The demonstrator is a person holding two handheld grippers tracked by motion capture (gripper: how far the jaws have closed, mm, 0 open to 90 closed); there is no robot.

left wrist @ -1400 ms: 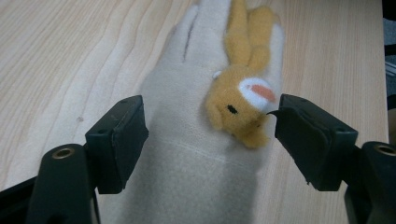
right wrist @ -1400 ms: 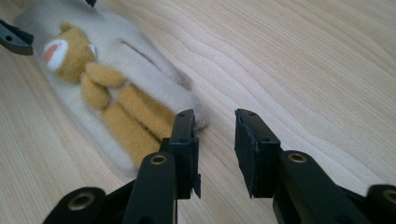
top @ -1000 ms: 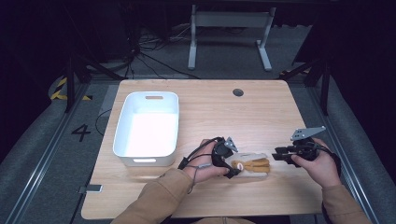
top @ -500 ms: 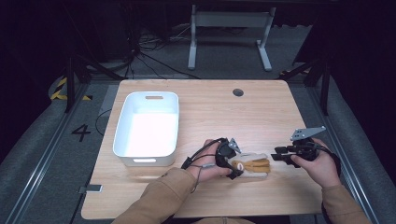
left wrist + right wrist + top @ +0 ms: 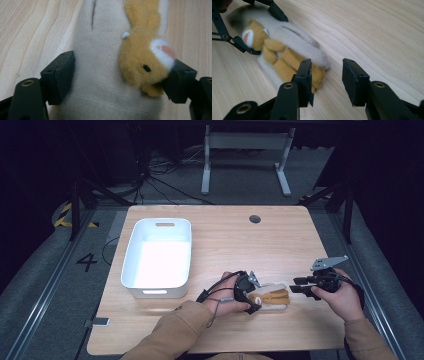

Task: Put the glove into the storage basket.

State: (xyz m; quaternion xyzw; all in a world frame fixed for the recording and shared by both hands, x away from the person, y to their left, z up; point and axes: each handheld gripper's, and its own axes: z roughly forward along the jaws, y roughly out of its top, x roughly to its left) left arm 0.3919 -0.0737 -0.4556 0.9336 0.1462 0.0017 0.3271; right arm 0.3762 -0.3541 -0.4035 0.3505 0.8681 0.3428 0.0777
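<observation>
Two grippers: left gripper (image 5: 117,80) clamps plush toy (image 5: 112,75); right gripper (image 5: 325,80) jaws just widening, nothing between.

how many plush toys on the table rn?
1. The plush toy lies near the front edge of the table, right of the white bin, clamped by the left gripper.
</observation>
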